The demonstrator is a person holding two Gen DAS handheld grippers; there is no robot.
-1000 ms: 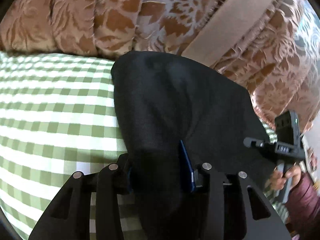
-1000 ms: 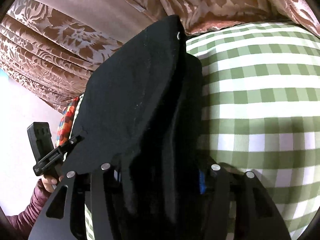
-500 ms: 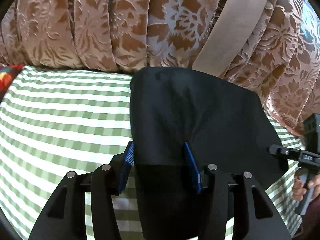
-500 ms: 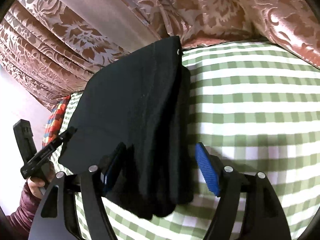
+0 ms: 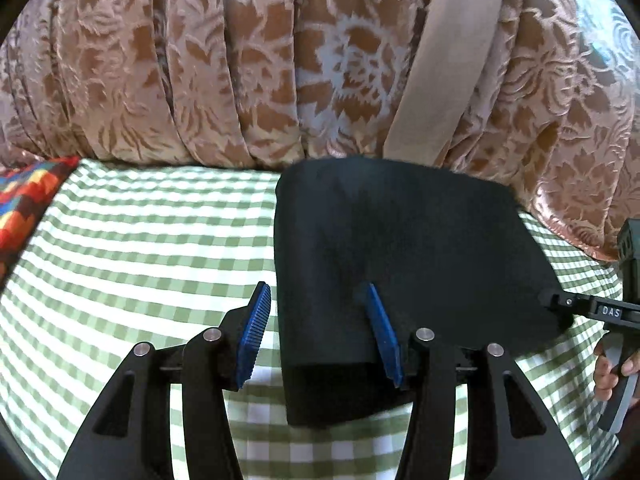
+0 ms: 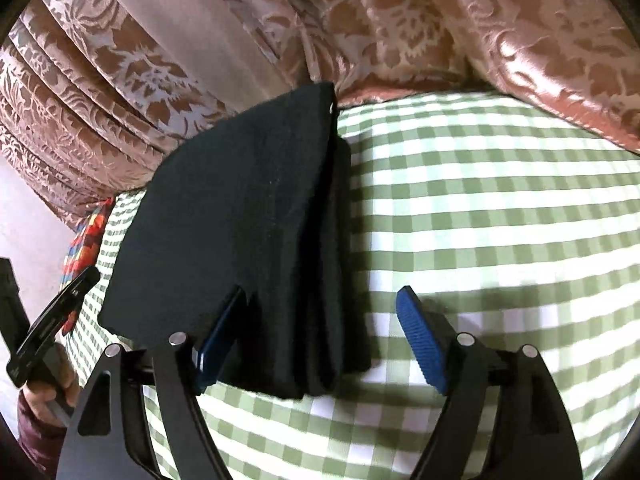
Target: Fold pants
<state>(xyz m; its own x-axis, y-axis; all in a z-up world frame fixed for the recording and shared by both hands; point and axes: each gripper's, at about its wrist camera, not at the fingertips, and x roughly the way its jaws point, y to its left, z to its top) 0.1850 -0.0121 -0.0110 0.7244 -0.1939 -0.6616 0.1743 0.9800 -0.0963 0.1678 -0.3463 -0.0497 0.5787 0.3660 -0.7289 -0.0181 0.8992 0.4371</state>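
The black pants [image 5: 400, 256] lie folded in a flat stack on the green checked cloth [image 5: 140, 248], near the curtain. My left gripper [image 5: 320, 332] is open, its blue pads astride the stack's near left corner, above it. In the right wrist view the pants [image 6: 248, 232] show their layered right edge. My right gripper [image 6: 320, 344] is open wide over the near right corner, holding nothing. The right gripper's body also shows at the right edge of the left wrist view.
A brown floral curtain [image 5: 280, 60] with a plain beige band hangs just behind the pants. A bright multicoloured cushion [image 5: 24, 200] lies at the far left of the cloth. Checked cloth [image 6: 500, 220] stretches to the right of the pants.
Both grippers were shut on the pants a second ago. They have opened, let the folded stack down onto the cloth, and pulled back toward me.
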